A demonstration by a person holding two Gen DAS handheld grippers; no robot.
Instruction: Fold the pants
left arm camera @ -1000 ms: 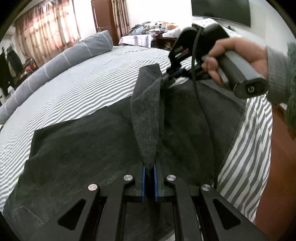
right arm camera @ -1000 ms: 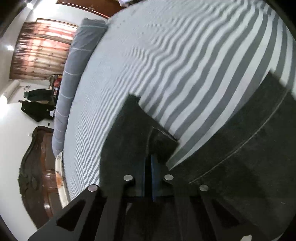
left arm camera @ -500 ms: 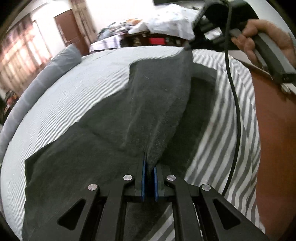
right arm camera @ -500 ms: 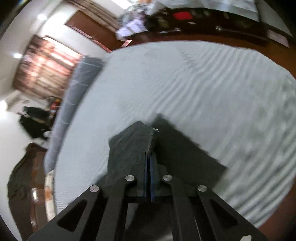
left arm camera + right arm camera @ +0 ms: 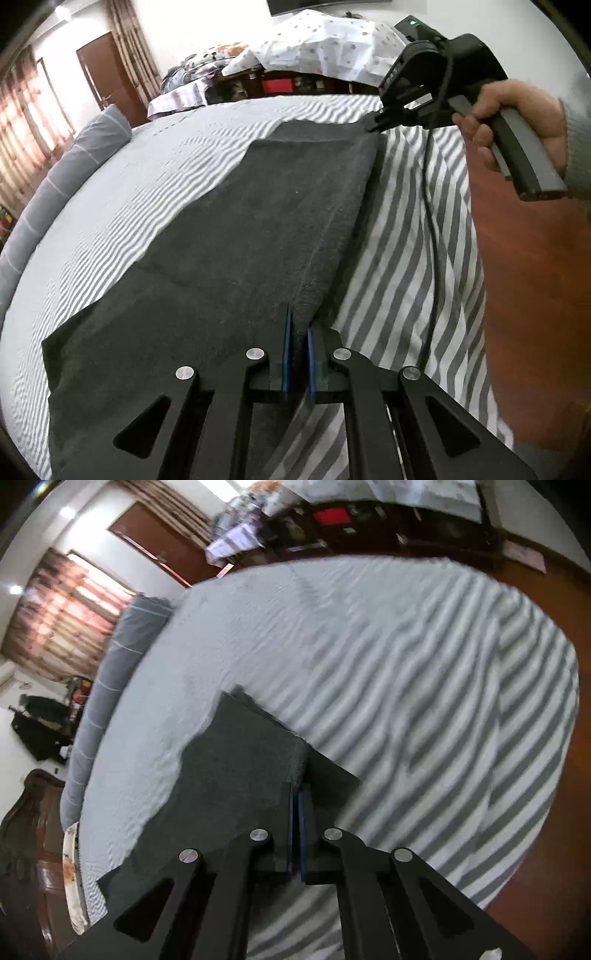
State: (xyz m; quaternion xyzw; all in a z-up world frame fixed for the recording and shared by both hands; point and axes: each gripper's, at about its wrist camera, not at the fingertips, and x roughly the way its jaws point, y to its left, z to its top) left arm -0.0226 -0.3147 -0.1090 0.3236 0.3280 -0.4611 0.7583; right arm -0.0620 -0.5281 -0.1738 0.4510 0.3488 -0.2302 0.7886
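wrist views, angled down, close, sharing bed

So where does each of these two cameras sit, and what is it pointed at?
Left wrist: sits on the left gripper, looking down its jaws along the dark pants on the striped bed; the person's right hand and right gripper show.
Right wrist: sits on the right gripper, facing the pants' corner and a door.
Both share the pants, bed and long grey pillow.

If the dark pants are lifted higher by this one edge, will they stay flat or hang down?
The pants would probably hang down: the cloth already bends softly over its folded edge. They look thick and fuzzy, so they likely will not slide on the striped bedsheet.
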